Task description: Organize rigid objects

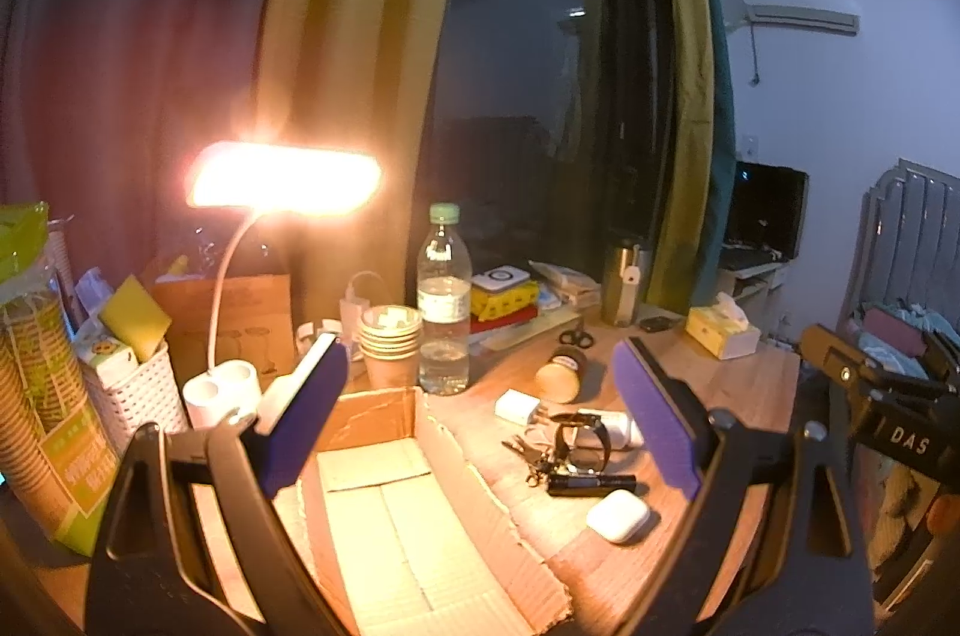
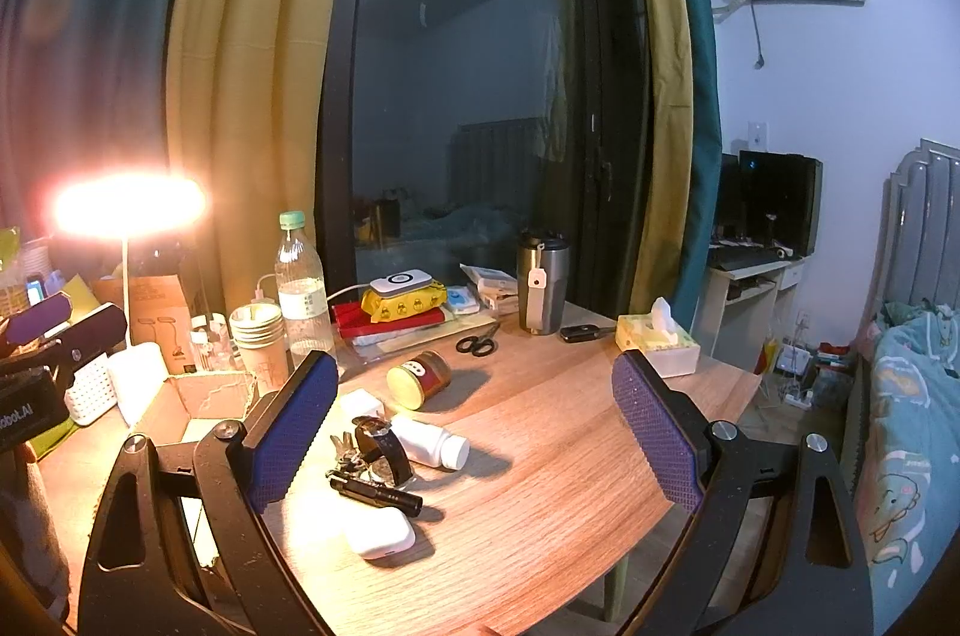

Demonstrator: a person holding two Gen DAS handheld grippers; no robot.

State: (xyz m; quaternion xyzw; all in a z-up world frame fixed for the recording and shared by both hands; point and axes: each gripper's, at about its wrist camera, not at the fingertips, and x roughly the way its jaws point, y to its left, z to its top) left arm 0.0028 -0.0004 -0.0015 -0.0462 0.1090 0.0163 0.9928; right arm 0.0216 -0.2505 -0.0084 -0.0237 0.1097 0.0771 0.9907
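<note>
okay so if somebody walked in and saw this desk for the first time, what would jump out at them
The glaring lit desk lamp at the desk's left rear would catch the eye first. Under its light sits an open cardboard box, nothing visible inside, and right of it a huddle of small things: a white earbud case, black flashlight, wristwatch and white pill bottle. Both grippers hang open above them.

- Room dim; lit desk lamp [image 1: 285, 178] is the main source, blown out with warm halo.
- Wooden desk [image 2: 540, 432] carries shadows cast rightward.
- Fisheye bends the edges; corners dark, left side hazy with flare.
</note>
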